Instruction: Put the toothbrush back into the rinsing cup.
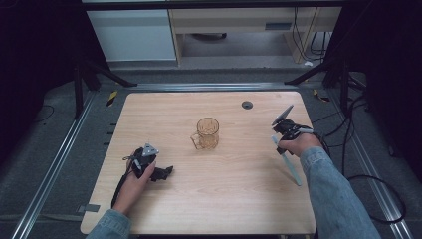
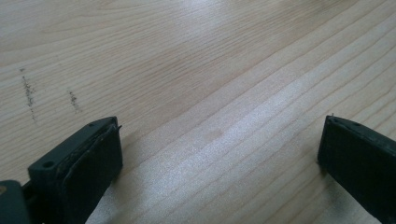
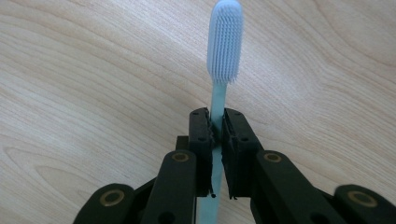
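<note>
Your right gripper (image 3: 216,128) jaws clamp the toothbrush (image 3: 224,42); the mug (image 1: 207,133) beyond them waits; left gripper (image 2: 219,149) jaws gape empty.

Toothbrush (image 3: 224,44): pale blue, slim flat handle, soft bristle head. Neck clamped between the right gripper's (image 3: 215,123) jaws, head sticking out beyond them, bristles toward the camera. Well right of the amber glass mug (image 1: 206,133), handle (image 1: 290,167) slanting toward the table's near edge.
</note>
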A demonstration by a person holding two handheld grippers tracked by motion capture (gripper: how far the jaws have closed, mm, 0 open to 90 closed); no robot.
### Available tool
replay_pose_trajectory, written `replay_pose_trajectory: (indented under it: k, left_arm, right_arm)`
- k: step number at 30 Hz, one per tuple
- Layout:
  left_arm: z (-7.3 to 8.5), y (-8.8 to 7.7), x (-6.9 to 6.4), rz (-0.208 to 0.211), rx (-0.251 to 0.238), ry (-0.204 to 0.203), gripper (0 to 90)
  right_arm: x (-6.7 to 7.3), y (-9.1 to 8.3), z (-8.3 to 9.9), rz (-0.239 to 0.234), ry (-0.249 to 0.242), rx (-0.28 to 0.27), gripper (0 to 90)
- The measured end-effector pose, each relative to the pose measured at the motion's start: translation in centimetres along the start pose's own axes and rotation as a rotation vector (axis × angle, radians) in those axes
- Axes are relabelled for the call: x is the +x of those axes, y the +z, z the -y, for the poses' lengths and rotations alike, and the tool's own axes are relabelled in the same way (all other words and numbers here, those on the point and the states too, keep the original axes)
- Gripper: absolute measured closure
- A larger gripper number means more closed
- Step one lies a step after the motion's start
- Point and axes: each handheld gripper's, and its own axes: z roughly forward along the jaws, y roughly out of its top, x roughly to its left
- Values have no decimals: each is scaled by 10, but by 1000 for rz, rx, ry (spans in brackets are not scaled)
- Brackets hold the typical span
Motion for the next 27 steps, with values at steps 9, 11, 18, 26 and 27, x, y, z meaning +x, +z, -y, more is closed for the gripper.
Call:
replay_pose_trajectory:
  k: [9,11,18,26,27]
  left_arm:
    - [0,0,0,0,-5,-5,0]
    - [0,0,0,0,-5,-6,0]
    - [0,0,0,-1,-5,-4,0]
    - [0,0,0,-1,-5,-3,0]
    - [0,0,0,0,-4,-3,0]
  right_arm:
    - [-2,-15,-3,18,-4,-29,829]
    - [-3,-18,-4,20,-8,-36,829]
    - [-6,-29,-5,31,0,-64,831]
    - [-10,-42,-6,44,8,-103,833]
    - [-10,-42,-6,44,8,-103,833]
